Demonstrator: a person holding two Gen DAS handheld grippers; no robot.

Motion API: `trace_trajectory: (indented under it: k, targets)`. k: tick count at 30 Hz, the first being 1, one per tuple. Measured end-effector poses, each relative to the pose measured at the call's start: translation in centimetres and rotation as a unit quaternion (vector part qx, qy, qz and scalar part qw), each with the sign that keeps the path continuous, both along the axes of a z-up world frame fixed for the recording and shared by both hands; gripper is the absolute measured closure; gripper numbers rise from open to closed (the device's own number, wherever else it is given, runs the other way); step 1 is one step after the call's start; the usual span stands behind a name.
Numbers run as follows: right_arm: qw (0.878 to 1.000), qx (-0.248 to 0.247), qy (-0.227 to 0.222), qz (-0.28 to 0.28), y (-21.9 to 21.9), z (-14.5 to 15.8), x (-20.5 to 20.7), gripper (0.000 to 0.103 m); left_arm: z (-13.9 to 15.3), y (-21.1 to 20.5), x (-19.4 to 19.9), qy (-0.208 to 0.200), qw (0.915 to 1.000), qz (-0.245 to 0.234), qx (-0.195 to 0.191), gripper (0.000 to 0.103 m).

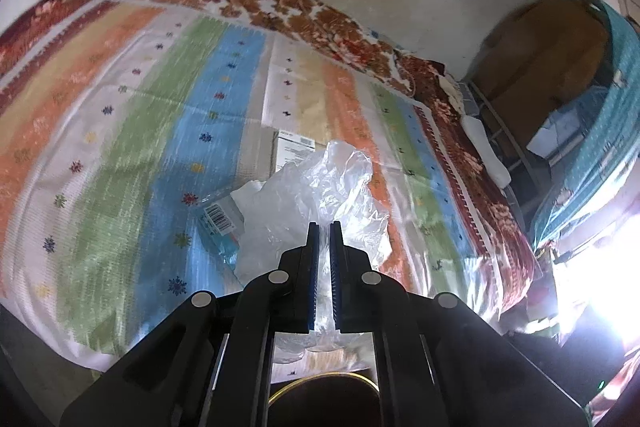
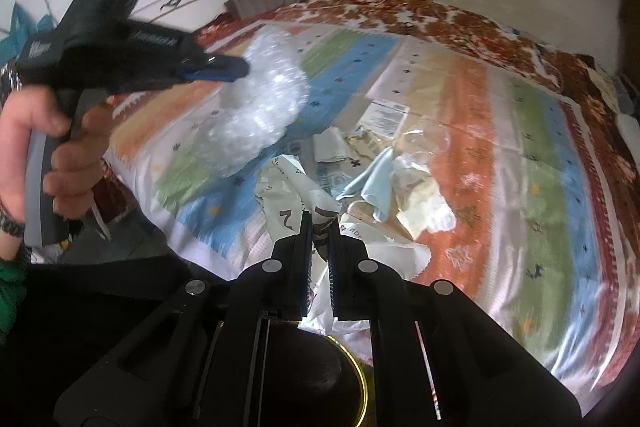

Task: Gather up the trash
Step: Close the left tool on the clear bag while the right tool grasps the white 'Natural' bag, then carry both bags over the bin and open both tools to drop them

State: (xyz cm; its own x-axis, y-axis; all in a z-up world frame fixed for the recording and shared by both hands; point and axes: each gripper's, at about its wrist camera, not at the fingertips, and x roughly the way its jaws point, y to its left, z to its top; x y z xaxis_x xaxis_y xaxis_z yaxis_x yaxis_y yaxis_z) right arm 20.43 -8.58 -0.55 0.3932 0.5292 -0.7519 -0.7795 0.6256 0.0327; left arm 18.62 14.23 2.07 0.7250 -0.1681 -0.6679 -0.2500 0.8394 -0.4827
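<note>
Right tongs clamping printed wrapper, left tongs pinching clear plastic, bedspread beyond

A bed under a striped cover bears a flattened carton, paper scraps and clear wrappers

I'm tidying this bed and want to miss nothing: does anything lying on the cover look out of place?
Yes. Litter sits mid-cover: a pale blue cloth scrap, crumpled yellowish paper, and a flat labelled box beside a barcoded packet. None belongs on bedding.
</note>
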Motion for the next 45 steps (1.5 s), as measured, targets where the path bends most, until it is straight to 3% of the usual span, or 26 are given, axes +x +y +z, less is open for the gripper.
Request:
trace_trajectory:
  k: [9,25,37,45]
  targets:
    - [0.998,0.033,0.003,-0.056,-3.9,1.9,-1.9,0.097,1.6,-3.0,-3.7,-0.021,0.9994,-0.026,0.004,0.098]
    - [0.994,0.041,0.004,-0.099,-6.9,1.0,-5.2,0.097,1.7,-6.9,-8.7,-0.040,0.9982,-0.041,-0.019,0.098]
    - [0.993,0.011,0.032,-0.112,-7.6,-2.9,-7.4,0.097,-0.9,-10.4,-11.3,-0.001,0.9988,-0.049,0.009,0.098]
    - [0.990,-0.007,0.064,-0.129,-8.6,-5.5,-8.4,0.097,-3.5,-12.1,-11.5,0.046,0.9976,-0.051,0.003,0.098]
